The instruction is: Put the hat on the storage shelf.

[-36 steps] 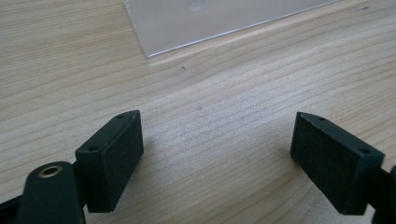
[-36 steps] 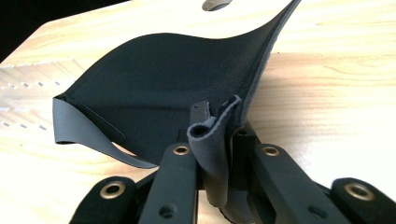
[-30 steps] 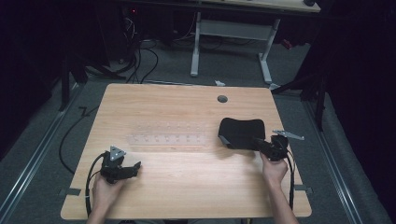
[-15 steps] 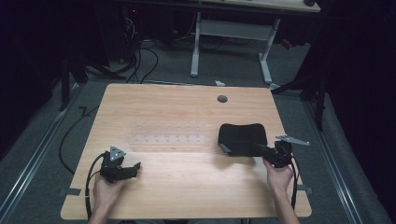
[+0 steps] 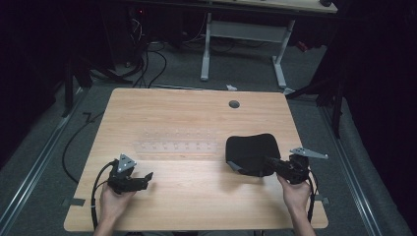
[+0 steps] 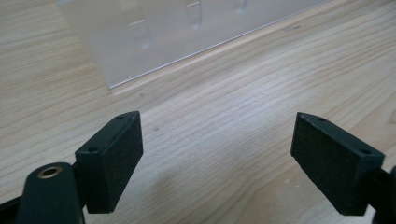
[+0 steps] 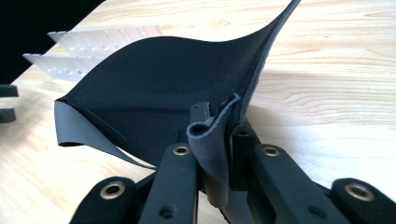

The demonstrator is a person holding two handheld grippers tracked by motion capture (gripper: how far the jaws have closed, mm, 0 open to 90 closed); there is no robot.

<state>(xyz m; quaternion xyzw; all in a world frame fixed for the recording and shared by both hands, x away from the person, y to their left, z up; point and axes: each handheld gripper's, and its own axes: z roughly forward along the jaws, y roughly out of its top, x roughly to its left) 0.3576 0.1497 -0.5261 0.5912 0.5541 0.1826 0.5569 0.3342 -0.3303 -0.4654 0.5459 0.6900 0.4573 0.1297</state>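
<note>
The wooden bench (image 5: 196, 196) carries few things, and the largest of them is a black flexible sheet (image 5: 252, 150), probably a mouse pad, on the right half. One edge of it is lifted and the rest curves down to the wood, because the right gripper (image 5: 269, 162) holds it at the near corner. In the right gripper view the jaws are pressed together on a folded grey-backed corner of the sheet (image 7: 163, 93), so the material bends upward like a sail. I judge that the grip at the corner allows peeling or dragging it without sliding. Left of it lies a clear plastic strip (image 5: 177, 146) with small tabs, flat on the bench. The left gripper (image 5: 149, 176) rests near the front edge, its jaws wide apart and empty, apparently waiting
</note>
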